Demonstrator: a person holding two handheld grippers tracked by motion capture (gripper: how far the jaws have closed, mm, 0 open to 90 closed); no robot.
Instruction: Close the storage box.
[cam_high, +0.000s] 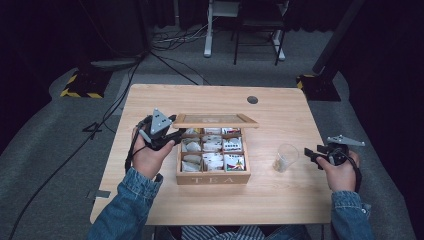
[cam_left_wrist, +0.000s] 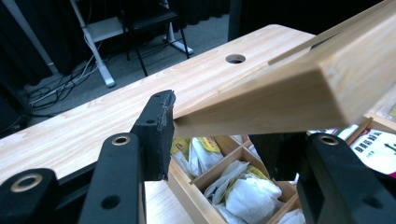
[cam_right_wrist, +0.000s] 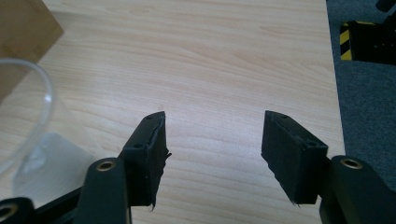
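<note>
A: The left gripper (cam_high: 167, 136) is clamped on the left end of the glass-paned wooden lid (cam_high: 216, 120) of the light wooden tea box (cam_high: 213, 177), which sits in the middle of the pale wooden table (cam_high: 150, 105). The lid is propped up over the far edge, and in the left gripper view only a thin strip of its edge sits between the pads.

B: So the grip is shallow. If the wood slides off, the lid could drop onto the white tea bags (cam_left_wrist: 245, 191) in the compartments below, or slam and jolt the box.

A: That is my worry. Holding one end could also twist the lid on its hinges.

B: And the right gripper (cam_high: 314, 155)?

A: Its jaws stand apart with nothing between them, low over bare table at the right. The clear drinking glass (cam_high: 285, 158) is just to its left, between it and the box; in the right gripper view the rim is close beside the left jaw.

B: Then a careless sweep towards the box could knock the glass over. It looks light, and there seems to be something pale in the bottom that would spill.
</note>
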